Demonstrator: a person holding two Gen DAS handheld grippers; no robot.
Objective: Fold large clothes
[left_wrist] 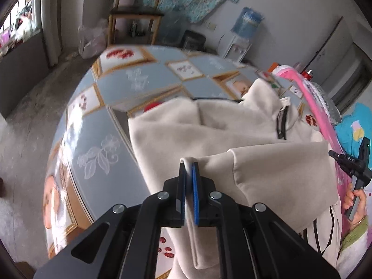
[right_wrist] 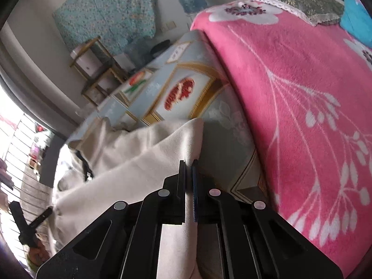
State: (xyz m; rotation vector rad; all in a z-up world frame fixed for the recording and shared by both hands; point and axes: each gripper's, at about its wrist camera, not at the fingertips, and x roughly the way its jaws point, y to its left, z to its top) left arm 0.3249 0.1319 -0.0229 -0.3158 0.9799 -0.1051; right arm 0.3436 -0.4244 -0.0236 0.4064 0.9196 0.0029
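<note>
You have each hand-held gripper, left (left_wrist: 188, 162) and right (right_wrist: 188, 162), clamped on the cream jacket's (left_wrist: 232, 125) edge; soft and floppy, it sags beside the zipper (left_wrist: 281, 121).

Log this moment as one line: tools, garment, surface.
left tool: shut on jacket edge | right tool: shut on jacket edge | jacket: partly folded on bed | blanket: beside jacket

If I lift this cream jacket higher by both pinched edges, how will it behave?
Probably floppy: the cream jacket already creases and drapes from the left tool. Its middle will likely sag between that and the right tool. The thick fabric looks unlikely to slip.
</note>
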